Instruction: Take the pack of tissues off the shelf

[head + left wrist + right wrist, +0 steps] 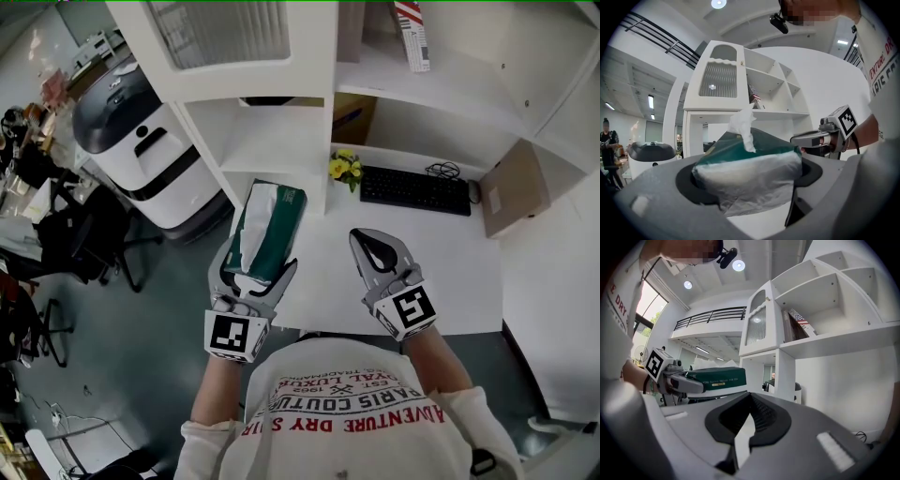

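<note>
In the head view the pack of tissues, dark green and white with a tissue sticking out of its top, is off the shelf, over the left edge of the white desk. My left gripper is shut on its near end, one jaw on each side. The left gripper view shows the pack filling the gap between the jaws. My right gripper hovers over the desk to the right, shut and holding nothing; its tips meet. The right gripper view shows the pack at its left.
The white shelf unit stands just beyond the pack. On the desk lie a black keyboard, yellow flowers and a cardboard box. A grey-and-white machine and black chairs stand on the floor at left.
</note>
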### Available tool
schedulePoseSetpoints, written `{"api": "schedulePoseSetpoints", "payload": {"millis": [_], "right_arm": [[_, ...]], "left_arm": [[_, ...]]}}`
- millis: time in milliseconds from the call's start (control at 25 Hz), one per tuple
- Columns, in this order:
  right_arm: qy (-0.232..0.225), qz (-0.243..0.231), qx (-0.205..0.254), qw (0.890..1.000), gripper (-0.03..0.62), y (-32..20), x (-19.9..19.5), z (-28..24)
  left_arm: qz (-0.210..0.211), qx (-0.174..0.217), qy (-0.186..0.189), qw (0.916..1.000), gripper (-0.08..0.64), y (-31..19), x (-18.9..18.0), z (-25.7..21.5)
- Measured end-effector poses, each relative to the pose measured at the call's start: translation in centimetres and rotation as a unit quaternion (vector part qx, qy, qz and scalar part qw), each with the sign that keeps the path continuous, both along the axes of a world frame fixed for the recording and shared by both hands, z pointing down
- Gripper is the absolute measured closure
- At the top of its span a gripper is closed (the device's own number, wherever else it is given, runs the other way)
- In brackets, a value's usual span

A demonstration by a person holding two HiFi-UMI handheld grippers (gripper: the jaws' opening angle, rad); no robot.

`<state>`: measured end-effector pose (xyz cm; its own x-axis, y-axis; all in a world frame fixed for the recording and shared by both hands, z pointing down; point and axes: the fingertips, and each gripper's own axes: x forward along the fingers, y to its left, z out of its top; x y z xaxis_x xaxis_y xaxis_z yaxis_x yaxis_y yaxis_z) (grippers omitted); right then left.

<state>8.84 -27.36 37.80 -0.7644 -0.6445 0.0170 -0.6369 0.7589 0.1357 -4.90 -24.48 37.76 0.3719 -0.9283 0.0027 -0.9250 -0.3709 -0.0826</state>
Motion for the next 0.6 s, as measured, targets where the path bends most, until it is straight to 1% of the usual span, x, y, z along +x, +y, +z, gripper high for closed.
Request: {"api": "schedulePoseSetpoints", "payload": {"millis": [240,400,600], "right_arm": [[-0.008,0.003,-0.007,1.000,0.592,-0.1,0.3,0.0],[-0.008,0.008,-0.008,1.000,0.592,-0.3,0.4,0.1],[-0.009,0.012,-0.006,1.000,0.592,-0.5,0.2,0.0]], "left_arm": [[0.003,-0.002,-0.006,1.0000,0.109,-0.4,0.3,0.6],[0.004,-0.007,-0.002,1.0000,0.109,-0.6,0.4,0.3],[0.000,-0.003,-0.002,1.0000,0.109,-1.1,0.0,0.1]]}}
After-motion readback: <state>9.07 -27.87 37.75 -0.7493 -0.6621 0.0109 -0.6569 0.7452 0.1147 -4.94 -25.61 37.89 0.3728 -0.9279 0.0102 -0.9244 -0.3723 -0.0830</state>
